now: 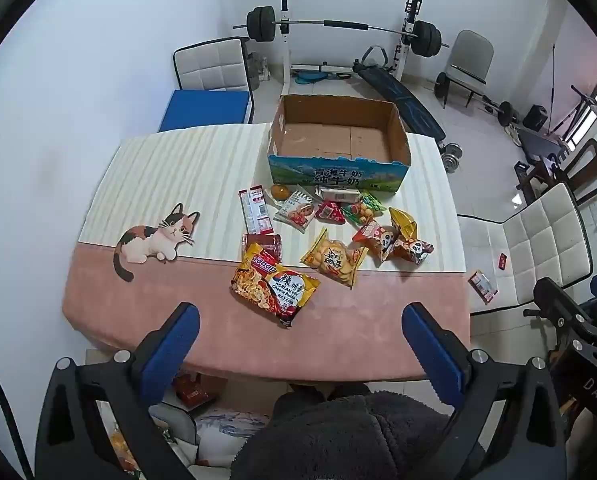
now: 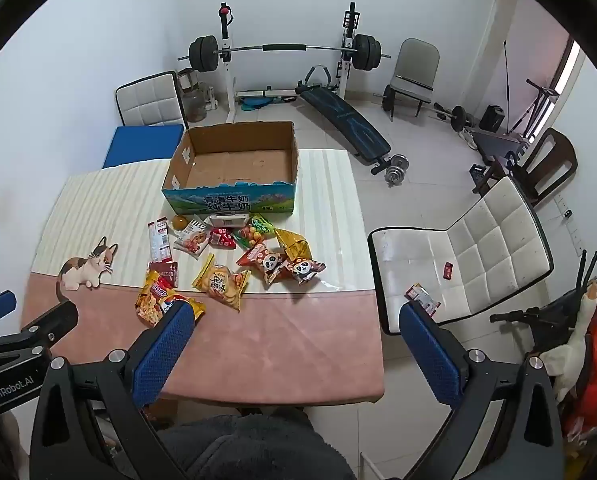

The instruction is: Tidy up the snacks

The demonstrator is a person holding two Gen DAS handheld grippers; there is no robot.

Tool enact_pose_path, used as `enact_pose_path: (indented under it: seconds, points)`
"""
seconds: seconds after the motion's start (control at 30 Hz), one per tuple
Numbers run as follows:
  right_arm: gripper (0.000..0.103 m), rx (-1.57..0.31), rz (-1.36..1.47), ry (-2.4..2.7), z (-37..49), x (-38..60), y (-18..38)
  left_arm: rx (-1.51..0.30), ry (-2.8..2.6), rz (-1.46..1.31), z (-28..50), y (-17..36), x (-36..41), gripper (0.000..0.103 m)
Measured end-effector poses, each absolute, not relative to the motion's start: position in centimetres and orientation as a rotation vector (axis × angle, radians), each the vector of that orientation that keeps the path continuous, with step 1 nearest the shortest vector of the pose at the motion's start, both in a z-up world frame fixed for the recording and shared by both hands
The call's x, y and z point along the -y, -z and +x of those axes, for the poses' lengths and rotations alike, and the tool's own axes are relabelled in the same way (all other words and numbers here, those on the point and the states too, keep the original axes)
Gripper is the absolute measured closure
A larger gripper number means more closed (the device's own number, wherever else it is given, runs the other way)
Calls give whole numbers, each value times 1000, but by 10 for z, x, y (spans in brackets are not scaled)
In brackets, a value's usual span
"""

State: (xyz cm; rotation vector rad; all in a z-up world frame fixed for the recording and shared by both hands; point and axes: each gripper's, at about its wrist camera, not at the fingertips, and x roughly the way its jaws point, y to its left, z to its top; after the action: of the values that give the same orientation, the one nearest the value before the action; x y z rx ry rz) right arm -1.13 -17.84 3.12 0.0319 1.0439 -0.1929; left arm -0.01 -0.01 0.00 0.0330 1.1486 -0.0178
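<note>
With both the left gripper (image 1: 300, 316) and right gripper (image 2: 294, 316) spread wide and empty at the bottom of frame, the snacks (image 1: 330, 236) lie mid-frame before the empty box (image 1: 338, 160) on the counter (image 1: 138, 300), where slippery packets risk sliding off the near edge if nudged.

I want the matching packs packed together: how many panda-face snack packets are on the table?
2. One red panda-face packet lies right of the yellow biscuit bag; a second, darker panda-face packet touches its right side. Overlapping wrappers could hide another.
</note>
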Motion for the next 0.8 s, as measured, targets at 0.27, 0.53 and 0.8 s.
enact_pose_path:
  seconds: [0.27, 0.53, 0.8]
  points:
    - [0, -1050, 41, 188, -12, 177, -30, -1147, 29, 21, 0, 0, 0, 0]
    - [0, -1050, 37, 186, -14, 173, -29, -1142, 24, 21, 0, 0, 0, 0]
    - [0, -1051, 33, 171, -15, 175, -33, -1140, 24, 25, -1, 0, 1, 0]
